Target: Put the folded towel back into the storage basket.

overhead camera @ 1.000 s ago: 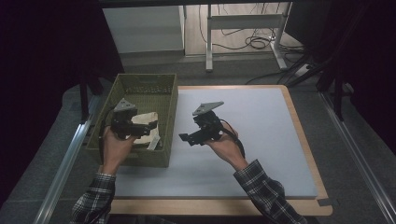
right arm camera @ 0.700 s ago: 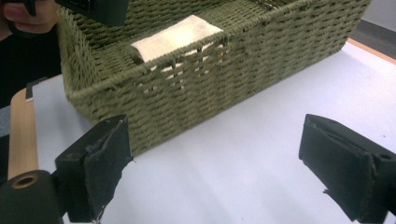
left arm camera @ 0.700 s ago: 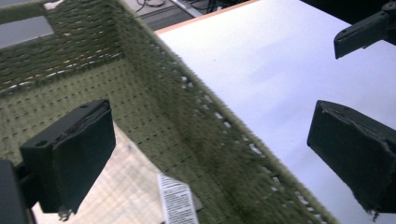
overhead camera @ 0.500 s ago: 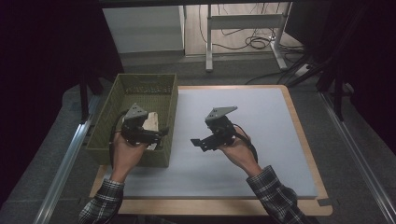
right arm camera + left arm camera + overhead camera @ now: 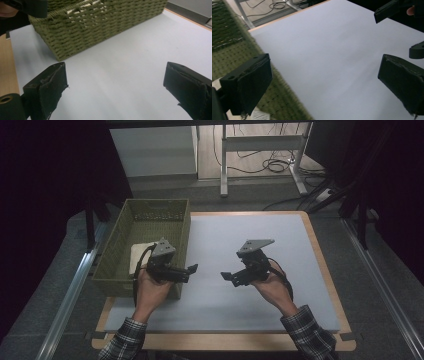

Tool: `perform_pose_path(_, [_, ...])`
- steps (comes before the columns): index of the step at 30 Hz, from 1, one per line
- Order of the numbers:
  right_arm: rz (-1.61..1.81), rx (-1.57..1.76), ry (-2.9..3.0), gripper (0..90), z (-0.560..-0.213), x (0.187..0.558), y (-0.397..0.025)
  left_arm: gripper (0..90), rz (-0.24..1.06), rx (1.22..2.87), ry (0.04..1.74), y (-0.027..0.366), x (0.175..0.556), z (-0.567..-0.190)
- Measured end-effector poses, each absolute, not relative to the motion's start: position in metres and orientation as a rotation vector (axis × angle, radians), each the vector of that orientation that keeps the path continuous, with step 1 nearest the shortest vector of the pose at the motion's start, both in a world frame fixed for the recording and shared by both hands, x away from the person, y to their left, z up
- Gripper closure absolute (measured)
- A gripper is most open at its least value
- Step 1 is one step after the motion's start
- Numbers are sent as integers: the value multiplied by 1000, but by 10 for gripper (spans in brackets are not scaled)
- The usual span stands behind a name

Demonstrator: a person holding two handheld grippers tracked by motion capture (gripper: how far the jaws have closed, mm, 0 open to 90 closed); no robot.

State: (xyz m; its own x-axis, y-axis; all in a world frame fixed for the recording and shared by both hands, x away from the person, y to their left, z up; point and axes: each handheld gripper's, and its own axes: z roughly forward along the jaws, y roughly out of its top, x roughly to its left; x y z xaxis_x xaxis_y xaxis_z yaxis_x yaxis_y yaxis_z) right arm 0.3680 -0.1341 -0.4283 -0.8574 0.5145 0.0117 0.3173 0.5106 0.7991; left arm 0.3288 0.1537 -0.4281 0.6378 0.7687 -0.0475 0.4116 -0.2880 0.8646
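Both grippers are held above the white table mat (image 5: 260,245), tips turned toward each other. The left gripper (image 5: 191,269) is raised over the near right corner of the green woven basket (image 5: 181,225) — its jaws are spread wide, nothing between them. The right gripper (image 5: 226,276) is held well apart over bare mat, jaws likewise parted and empty. A pale flat object (image 5: 137,256) is seen inside the basket.

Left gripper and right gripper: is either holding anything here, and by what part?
Nothing is held. The left gripper and right gripper both have jaws wide apart with bare white mat between them.
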Motion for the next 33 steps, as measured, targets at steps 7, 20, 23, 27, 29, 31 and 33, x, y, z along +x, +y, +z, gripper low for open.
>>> perform_pose_path(7, [1251, 736, 2501, 51, -428, 363, -161, 0, 474, 1922, 894, 134, 324, -431])
perform_pose_path(20, [1241, 817, 2461, 52, -434, 353, -212, 0, 414, 1955, 813, 95, 317, -447])
perform_pose_path(23, [1235, 824, 2460, 52, -436, 351, -221, 0, 402, 1968, 797, 88, 314, -454])
perform_pose_path(27, [1223, 831, 2452, 52, -441, 345, -231, 0, 391, 1983, 773, 80, 310, -462])
perform_pose_path(29, [1212, 835, 2452, 52, -444, 342, -234, 0, 388, 1994, 763, 77, 307, -467])
perform_pose_path(31, [1214, 840, 2455, 51, -448, 340, -238, 0, 388, 1999, 758, 74, 304, -471])
perform_pose_path(33, [1220, 852, 2454, 52, -452, 337, -241, 0, 382, 2007, 748, 72, 301, -476])
